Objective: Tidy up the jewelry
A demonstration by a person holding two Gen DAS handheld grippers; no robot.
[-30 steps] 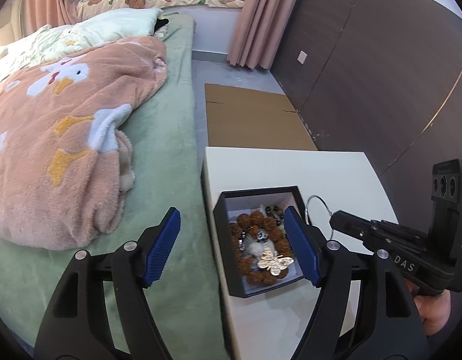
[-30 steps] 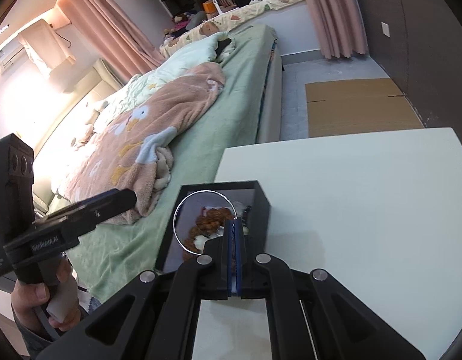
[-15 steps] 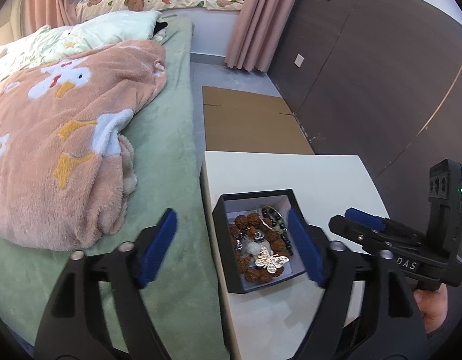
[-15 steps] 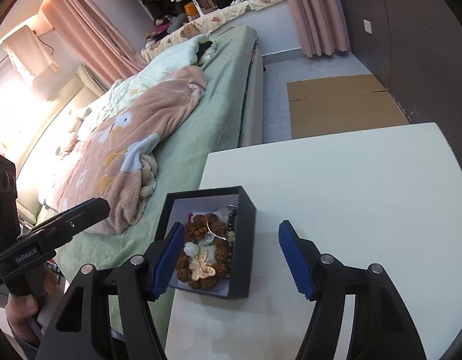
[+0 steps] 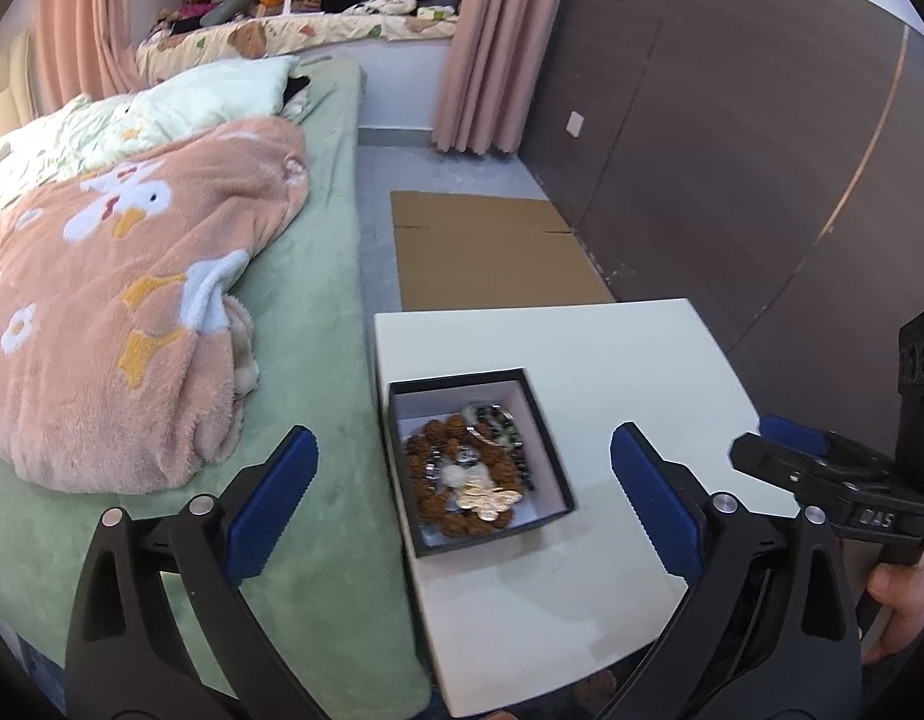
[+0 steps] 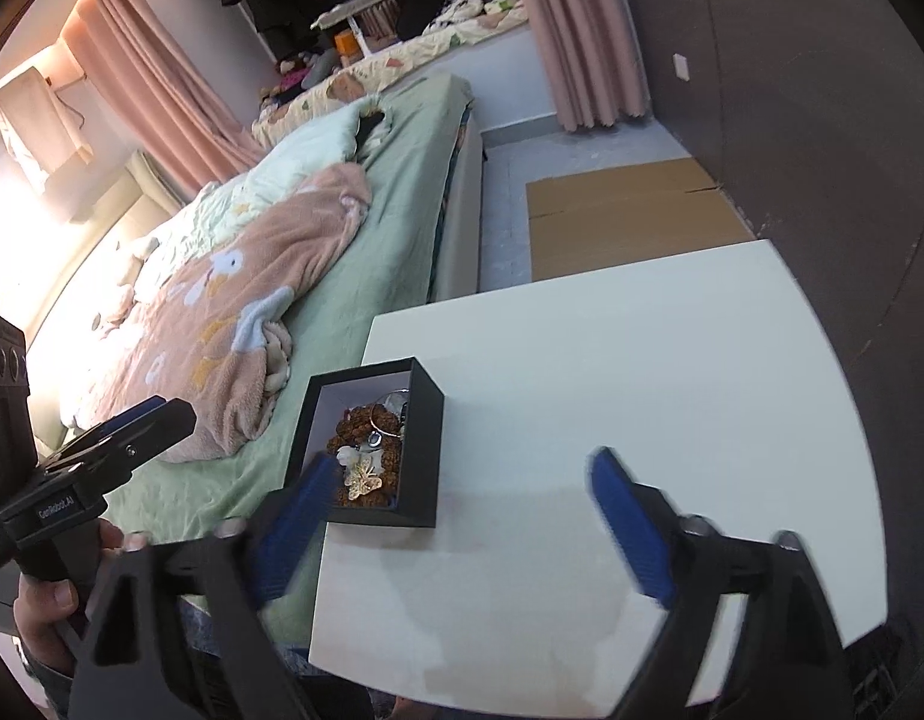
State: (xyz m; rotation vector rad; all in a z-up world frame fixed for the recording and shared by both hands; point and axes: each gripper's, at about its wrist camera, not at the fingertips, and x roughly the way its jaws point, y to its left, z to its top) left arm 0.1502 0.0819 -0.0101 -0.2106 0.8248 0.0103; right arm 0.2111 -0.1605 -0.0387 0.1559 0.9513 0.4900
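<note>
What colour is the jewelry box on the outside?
Black jewelry box, pale lining inside; the right wrist view shows it best.

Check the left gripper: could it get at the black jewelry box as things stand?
Probably yes. The left gripper is open, with the black jewelry box directly ahead between its fingers, topless, on the white table; nothing lies between them.

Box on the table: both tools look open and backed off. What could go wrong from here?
1. The box sits near the table edge on the bed side; a nudge might tip it off.
2. The ring lies loosely over the beads and could snag if jewelry is lifted.
3. The right tool looks motion-blurred; a quick swing may clip the box.
</note>
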